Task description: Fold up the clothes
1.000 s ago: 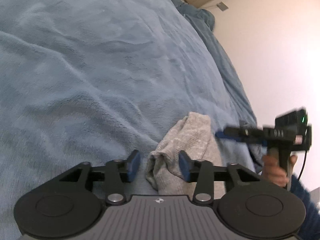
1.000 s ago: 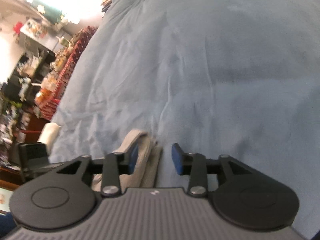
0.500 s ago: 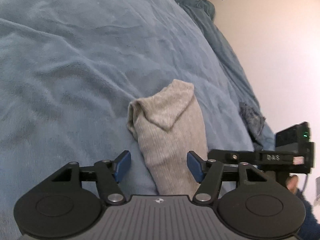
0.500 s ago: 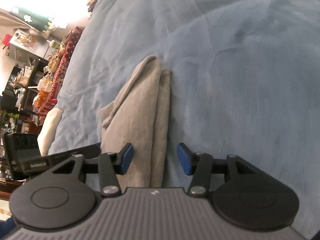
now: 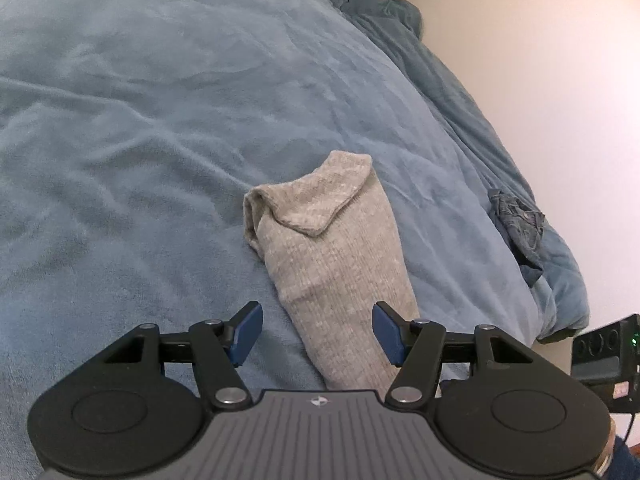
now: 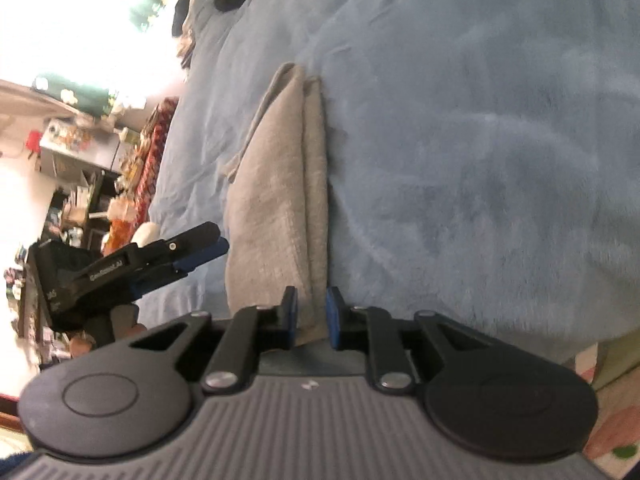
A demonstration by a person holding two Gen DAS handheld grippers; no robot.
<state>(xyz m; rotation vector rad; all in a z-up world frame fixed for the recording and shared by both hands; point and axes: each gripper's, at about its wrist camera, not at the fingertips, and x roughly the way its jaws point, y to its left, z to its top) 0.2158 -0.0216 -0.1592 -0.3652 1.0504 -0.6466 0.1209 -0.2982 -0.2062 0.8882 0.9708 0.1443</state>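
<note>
A folded grey garment (image 5: 340, 264) lies on the blue blanket (image 5: 160, 120) that covers the bed, a long narrow bundle with a small triangular flap turned over at its far end. My left gripper (image 5: 316, 334) hangs just above its near end with the jaws standing well apart, one blue pad out over bare blanket, the other over the garment's edge; neither presses on the cloth.

My right gripper (image 6: 312, 314) sits at the garment's (image 6: 280, 184) other end, near the edge of the bed, and its jaws are closing with the cloth's near edge lying between the two blue pads (a strip of grey shows in the narrow gap, but I cannot say the pads are pinching it yet). From this side the bundle runs away from me as two layered folds side by side, tapering to a point.

The left gripper (image 6: 208, 250) also shows in the right wrist view, low at the left beside the garment, its fingers pointing toward the cloth, with part of my hand (image 6: 120, 320) beneath it. A crumpled piece of denim (image 5: 518, 224) rests near the bed's right edge, well apart from the grey bundle, against the pale wall (image 5: 540, 80).
</note>
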